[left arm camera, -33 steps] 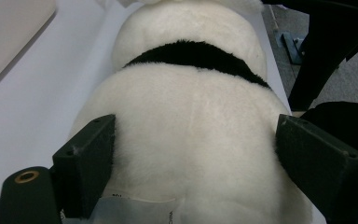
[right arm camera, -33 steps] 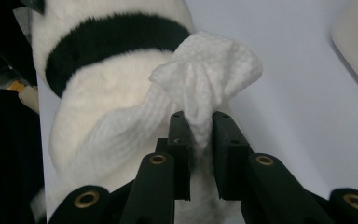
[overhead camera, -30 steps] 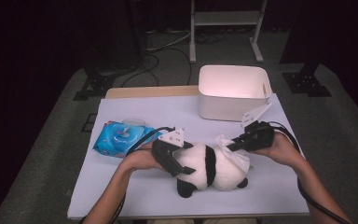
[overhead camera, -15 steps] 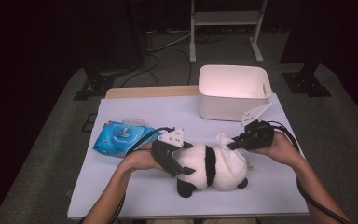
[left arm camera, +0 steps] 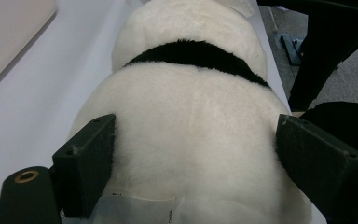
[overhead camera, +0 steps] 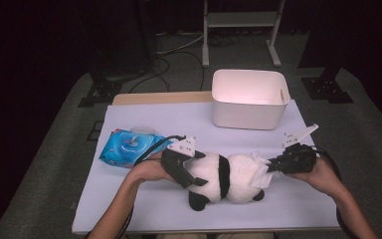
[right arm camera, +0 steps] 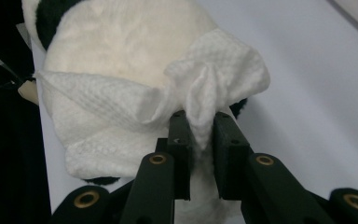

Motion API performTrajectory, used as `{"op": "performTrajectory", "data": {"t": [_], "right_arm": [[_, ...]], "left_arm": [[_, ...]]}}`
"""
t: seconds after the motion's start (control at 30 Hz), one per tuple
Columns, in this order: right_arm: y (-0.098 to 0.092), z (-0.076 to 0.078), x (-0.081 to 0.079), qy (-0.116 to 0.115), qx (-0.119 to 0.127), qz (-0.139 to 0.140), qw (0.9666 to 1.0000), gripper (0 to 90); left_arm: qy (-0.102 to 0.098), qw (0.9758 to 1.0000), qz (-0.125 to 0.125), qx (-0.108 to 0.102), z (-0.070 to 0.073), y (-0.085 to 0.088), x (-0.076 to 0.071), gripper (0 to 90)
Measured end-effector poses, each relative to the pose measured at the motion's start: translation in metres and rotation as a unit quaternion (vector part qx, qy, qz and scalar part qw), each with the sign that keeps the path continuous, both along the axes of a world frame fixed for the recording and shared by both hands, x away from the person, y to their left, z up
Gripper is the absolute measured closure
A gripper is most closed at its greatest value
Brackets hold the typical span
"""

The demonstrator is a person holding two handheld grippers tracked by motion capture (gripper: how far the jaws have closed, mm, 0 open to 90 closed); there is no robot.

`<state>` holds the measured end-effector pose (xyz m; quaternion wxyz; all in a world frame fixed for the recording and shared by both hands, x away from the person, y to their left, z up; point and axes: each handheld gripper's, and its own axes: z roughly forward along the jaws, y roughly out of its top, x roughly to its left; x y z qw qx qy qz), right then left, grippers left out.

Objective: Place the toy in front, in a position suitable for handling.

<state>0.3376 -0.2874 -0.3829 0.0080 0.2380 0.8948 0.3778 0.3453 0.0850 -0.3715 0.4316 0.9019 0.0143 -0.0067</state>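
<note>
My left claw (overhead camera: 189, 172): it squeezes the toy panda (overhead camera: 224, 177) from both sides and holds it down. In the left gripper view the two pads sit tight against the white fur.
My right claw (right arm camera: 199, 128): it is pinched shut on a white wipe (right arm camera: 135, 112). The wipe bunches up between the two black jaws.
Where the panda is: it lies on the white table (overhead camera: 144, 209), near my side, between my two hands. Its head points left and its bottom points right.
Where the wipe is: it lies on the right end of the panda, draped over the fur and touching it.
Other things: a blue pack of wipes (overhead camera: 127, 148) lies to the left. A white bin (overhead camera: 248, 99) stands at the far side, well apart from the panda.
Step now: I think I am cleaning the panda. One claw keeps it in place and the other rubs it with the wipe.
Next move: I should slide the wipe across the fur with a soft push. I must keep my left hold firm so the panda does not roll. I must keep the wipe pinched so it does not slip out.
</note>
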Motion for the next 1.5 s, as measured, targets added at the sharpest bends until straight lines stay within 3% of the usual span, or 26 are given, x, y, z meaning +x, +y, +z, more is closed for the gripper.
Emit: {"op": "performTrajectory", "data": {"t": [0.2,0.3,0.47,0.73,1.23,1.5], "right_arm": [[0.0,0.001,-0.011,-0.005,-0.001,0.004,1.0,77.9],[0.005,0.008,-0.014,-0.015,-0.011,0.012,0.9998,77.9],[0.017,0.021,-0.017,-0.027,-0.008,0.028,0.9992,77.9],[0.057,0.034,-0.014,-0.045,-0.026,0.074,0.996,77.8],[0.122,0.041,-0.009,-0.056,-0.043,0.144,0.987,77.8],[0.111,0.041,-0.011,-0.049,-0.049,0.137,0.9881,78.0]], "left_arm": [[-0.001,1.0,0.0,0.0,0.0,0.0,0.0,14.5],[-0.001,1.0,0.001,0.0,0.0,-0.001,-0.001,14.4],[-0.001,1.0,0.001,-0.001,0.0,-0.002,-0.001,14.3],[-0.003,1.0,0.003,0.001,0.0,-0.003,-0.001,14.2],[-0.011,0.9999,0.008,0.003,-0.002,-0.015,-0.005,11.4],[-0.014,0.9999,0.009,-0.002,-0.001,-0.013,-0.005,11.5]]}}
